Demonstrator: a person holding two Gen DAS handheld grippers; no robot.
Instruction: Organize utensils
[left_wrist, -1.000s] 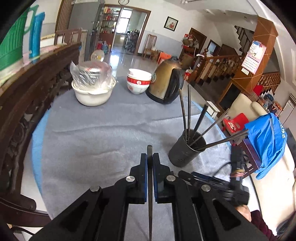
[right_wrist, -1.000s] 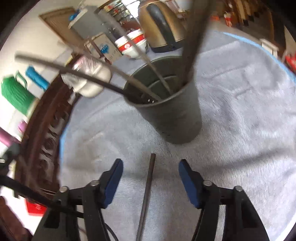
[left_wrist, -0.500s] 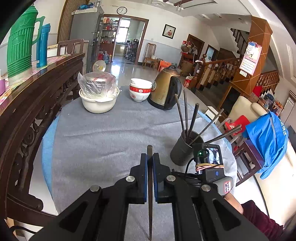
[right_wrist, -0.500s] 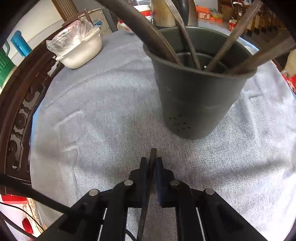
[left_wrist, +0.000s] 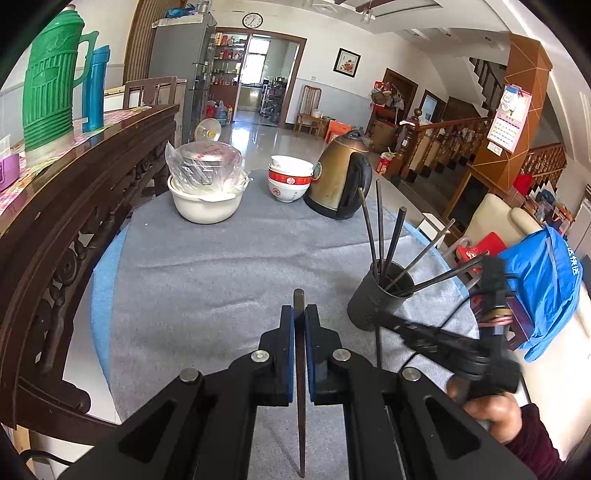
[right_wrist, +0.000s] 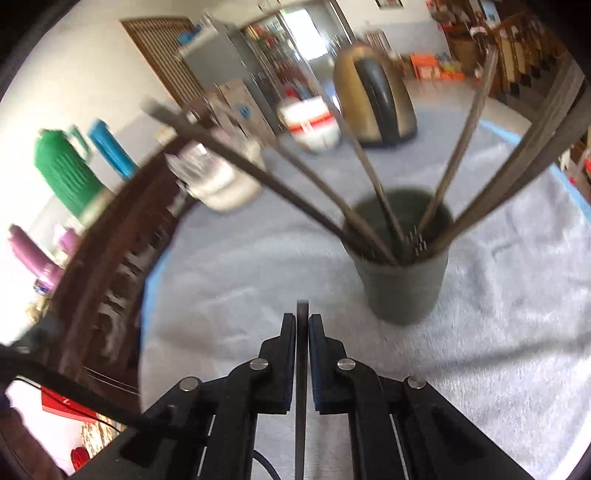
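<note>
A dark utensil cup (left_wrist: 380, 301) stands on the grey table cloth (left_wrist: 207, 273) with several dark chopsticks (left_wrist: 384, 232) fanned out of it. My left gripper (left_wrist: 299, 314) is shut on one dark chopstick (left_wrist: 300, 369), held above the cloth left of the cup. My right gripper (right_wrist: 302, 323) is shut on another dark chopstick (right_wrist: 301, 387), raised off the cloth just in front of the cup (right_wrist: 404, 280). The right gripper also shows in the left wrist view (left_wrist: 384, 319), beside the cup.
A white pot with a plastic-wrapped lid (left_wrist: 207, 184), stacked red and white bowls (left_wrist: 290, 182) and a brass kettle (left_wrist: 340, 177) stand at the far side. A carved dark wood rail (left_wrist: 55, 229) runs along the left. A chair with a blue bag (left_wrist: 543, 284) is right.
My right gripper shut on the chopstick that lay on the cloth and lifted it up in front of the cup. My left gripper kept its chopstick and rose and drew back.
</note>
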